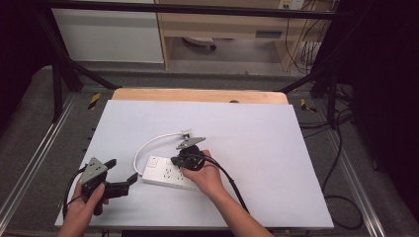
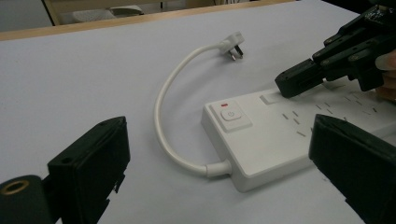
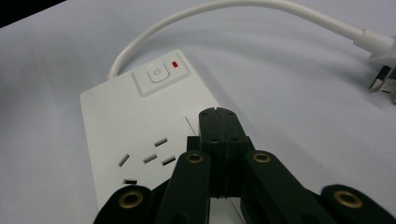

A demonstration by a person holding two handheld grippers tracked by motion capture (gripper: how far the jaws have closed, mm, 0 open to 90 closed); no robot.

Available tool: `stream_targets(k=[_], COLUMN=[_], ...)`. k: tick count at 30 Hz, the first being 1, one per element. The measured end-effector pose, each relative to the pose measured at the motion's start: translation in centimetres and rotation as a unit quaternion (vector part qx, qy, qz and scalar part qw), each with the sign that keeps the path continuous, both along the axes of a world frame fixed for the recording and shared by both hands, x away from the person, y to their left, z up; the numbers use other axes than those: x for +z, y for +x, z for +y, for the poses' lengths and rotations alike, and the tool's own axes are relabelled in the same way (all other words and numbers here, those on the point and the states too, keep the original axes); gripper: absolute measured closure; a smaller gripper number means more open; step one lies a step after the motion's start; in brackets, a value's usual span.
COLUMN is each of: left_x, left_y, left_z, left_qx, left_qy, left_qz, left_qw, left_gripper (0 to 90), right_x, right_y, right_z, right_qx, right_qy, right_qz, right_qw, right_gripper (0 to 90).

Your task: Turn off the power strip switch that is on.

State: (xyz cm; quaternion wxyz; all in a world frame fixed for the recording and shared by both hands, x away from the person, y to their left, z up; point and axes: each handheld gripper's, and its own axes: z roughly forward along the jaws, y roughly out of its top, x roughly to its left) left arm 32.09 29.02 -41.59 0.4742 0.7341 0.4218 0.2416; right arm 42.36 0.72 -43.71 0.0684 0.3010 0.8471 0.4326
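A white power strip (image 1: 164, 174) lies on the white table top, its short cable (image 1: 148, 143) looping to a plug (image 1: 186, 133) that lies loose behind it. My right gripper (image 1: 177, 161) is shut with nothing between its jaws. Its tip (image 3: 218, 116) hovers low over the strip's top (image 3: 126, 116), just behind the power button (image 3: 158, 73) with its red lamp (image 3: 175, 64); whether it touches I cannot tell. My left gripper (image 1: 122, 171) stands open to the left of the strip, its jaws wide apart around the strip's cable end (image 2: 233, 140) without touching it. The right gripper (image 2: 299, 79) also shows there.
The white sheet (image 1: 276, 148) covers the table, with a wooden edge (image 1: 197, 95) at the back. Black frame bars (image 1: 64, 69) stand at both sides. Cables (image 1: 341, 197) trail on the floor to the right. Bare sheet stretches to the right of and behind the strip.
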Motion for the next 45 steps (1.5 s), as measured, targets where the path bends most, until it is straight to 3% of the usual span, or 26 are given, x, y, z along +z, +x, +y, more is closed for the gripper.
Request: stream_targets(k=[12,20,26,33,41,45], left_x=[0.0,0.0,-0.1,-0.1,-0.3,-0.3], left_y=[0.0,0.0,0.0,0.1,0.2,0.2], left_z=[0.0,0.0,0.0,0.0,0.0,0.0], left_qx=[0.001,0.002,0.003,0.002,0.007,0.007], left_qy=[0.001,0.002,0.002,0.002,0.004,0.004], left_qz=[-0.001,0.0,0.001,0.003,0.008,0.009], left_qw=[1.0,1.0,1.0,1.0,0.9999,0.9999], left_gripper=[5.1,5.2,5.1,5.1,5.1,5.1], right_x=[0.8,1.5,2.0,3.2,4.4,4.9], right_y=[-0.6,-0.8,-0.6,-0.6,-0.8,-0.9], right_z=[-0.2,-1.1,-1.7,-3.0,-4.9,-5.4], right_qx=[-0.004,-0.021,-0.031,-0.045,-0.054,-0.061], right_qy=[0.029,0.067,0.088,0.108,0.113,0.099], right_qz=[-0.021,-0.033,-0.043,-0.042,-0.054,-0.062], right_qw=[0.9994,0.9969,0.9947,0.9923,0.9906,0.9913], right_gripper=[90.0,87.5,78.5,56.1,40.6,31.8])
